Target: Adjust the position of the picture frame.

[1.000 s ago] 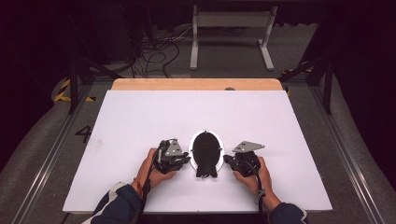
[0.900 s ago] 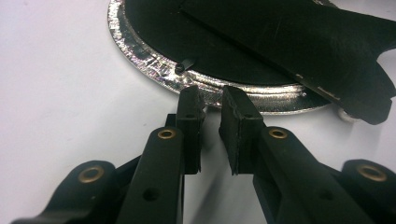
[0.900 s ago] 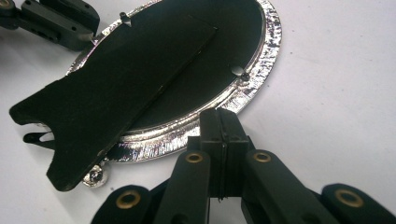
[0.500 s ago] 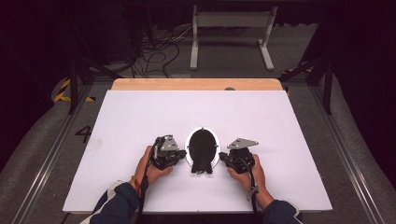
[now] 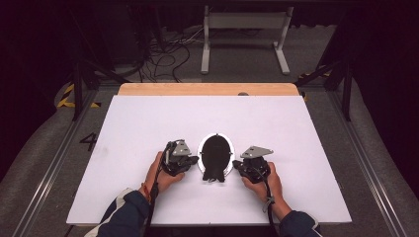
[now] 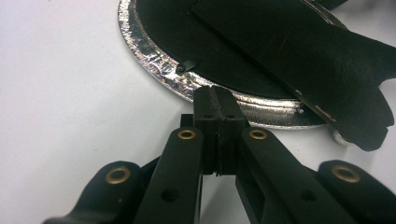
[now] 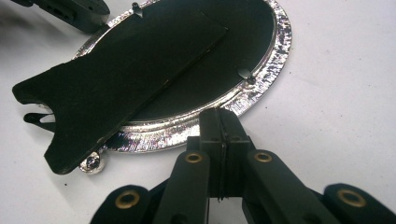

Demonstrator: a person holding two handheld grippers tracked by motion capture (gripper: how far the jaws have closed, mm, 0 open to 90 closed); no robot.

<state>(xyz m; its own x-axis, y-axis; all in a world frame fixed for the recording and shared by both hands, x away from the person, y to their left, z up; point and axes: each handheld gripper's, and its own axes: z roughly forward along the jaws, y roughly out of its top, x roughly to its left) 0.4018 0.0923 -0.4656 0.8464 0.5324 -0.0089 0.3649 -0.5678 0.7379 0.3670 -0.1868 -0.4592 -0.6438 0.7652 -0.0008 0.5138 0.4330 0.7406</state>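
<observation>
- High view: an oval picture frame [image 5: 216, 157] lies face down on the white tabletop [image 5: 148, 123] near the person, flanked by the left gripper [image 5: 191, 160] and right gripper [image 5: 239, 164], likely to steady it from both sides.
- Left gripper view: jaws clenched empty, tips at the silver rim [image 6: 154, 58]; the black easel stand [image 6: 327, 56] crosses the backing.
- Right gripper view: jaws clenched on nothing, tips at the near rim [image 7: 252, 93].
</observation>
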